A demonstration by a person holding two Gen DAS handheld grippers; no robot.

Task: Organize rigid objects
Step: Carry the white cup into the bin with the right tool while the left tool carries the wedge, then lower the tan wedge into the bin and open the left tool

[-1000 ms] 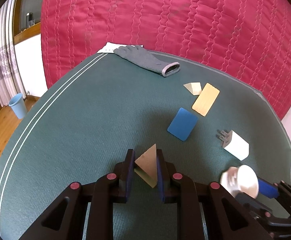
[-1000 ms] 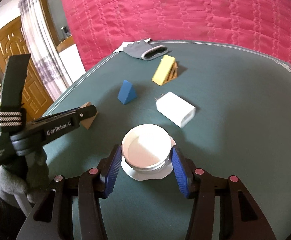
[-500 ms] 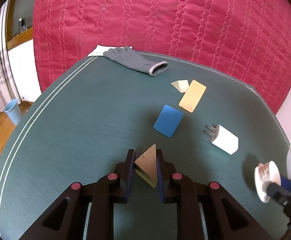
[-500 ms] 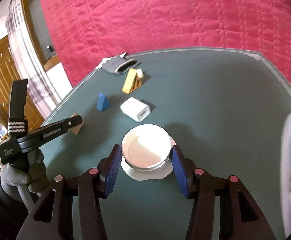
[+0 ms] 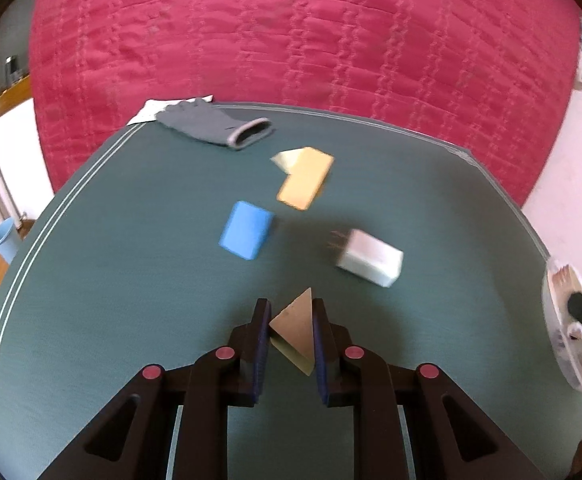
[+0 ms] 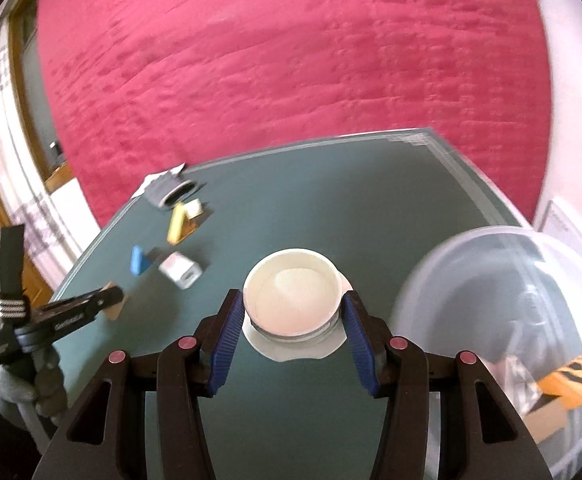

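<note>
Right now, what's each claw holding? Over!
Left claw shut on wooden triangle block. Right claw shut on white jar, clear tub just beside it. Blue block, yellow block, white charger loose on table. Path clear.

Black tongs (image 6: 293, 320) with blue pads (image 6: 227, 330), red screws, grey-gloved hand (image 6: 31, 384).

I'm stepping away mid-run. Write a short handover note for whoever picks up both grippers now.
Left gripper: shut on a tan wooden wedge, above the green table.
Right gripper: shut on a white round jar, beside the clear bin.
Bin already holds a few things.
Left on the table: blue block, yellow block, white charger, grey glove.
</note>
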